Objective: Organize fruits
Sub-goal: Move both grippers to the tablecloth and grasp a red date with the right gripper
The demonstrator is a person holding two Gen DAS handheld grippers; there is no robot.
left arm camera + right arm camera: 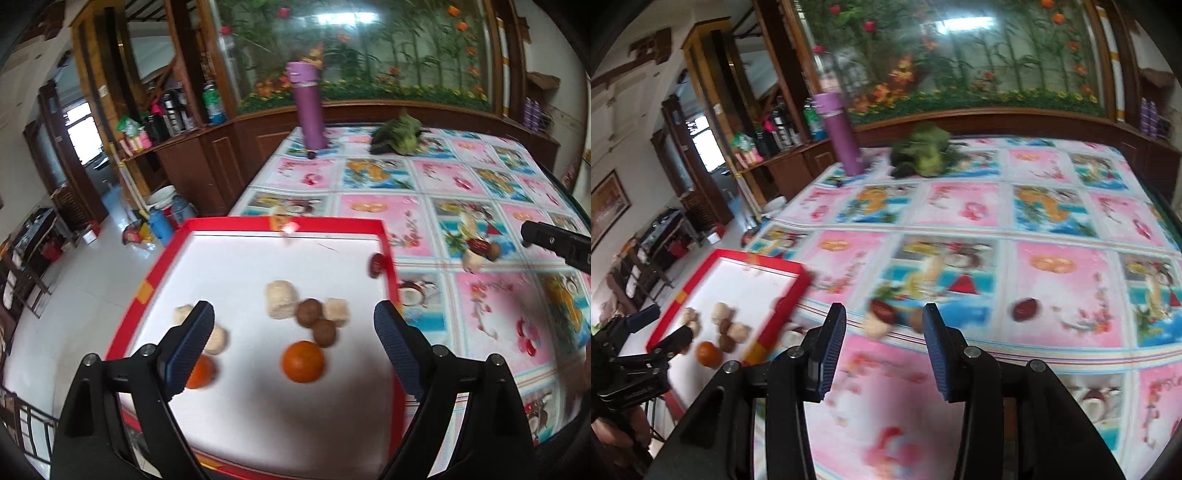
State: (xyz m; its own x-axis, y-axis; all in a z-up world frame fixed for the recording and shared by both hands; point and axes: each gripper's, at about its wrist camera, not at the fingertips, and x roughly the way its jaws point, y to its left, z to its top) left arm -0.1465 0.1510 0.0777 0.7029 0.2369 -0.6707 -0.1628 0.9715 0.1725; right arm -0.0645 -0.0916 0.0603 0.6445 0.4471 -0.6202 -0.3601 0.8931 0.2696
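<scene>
Left gripper (pixel 293 325) spread wide above the red-rimmed tray (pixel 334 222), nothing between the blue pads (pixel 195 341); inside the tray, on the white floor, an orange (pixel 303 361) nearest the camera, a second orange (pixel 201 371) half hidden behind the left finger, two brown round fruits (pixel 309 312) touching each other, pale cream chunks (pixel 281 298) beside and left of them; a dark red date (pixel 376 264) blurred against the tray's right rim.

Right gripper (pixel 884 345) also open, moderately wide, holding nothing, low over the patterned tablecloth (pixel 1052 218); just beyond its tips a blurred cluster: a red date (pixel 882 309), a pale chunk (pixel 876 328) touching it, a brownish fruit (pixel 916 318) partly behind the right finger; another red date (pixel 1024 308) alone further right on the cloth, well apart from the tray.

At the far end of the table, a purple cylinder (pixel 839 134) upright, leafy greens (pixel 925 152) lying just beside it; shelving with bottles beyond, blurred.
</scene>
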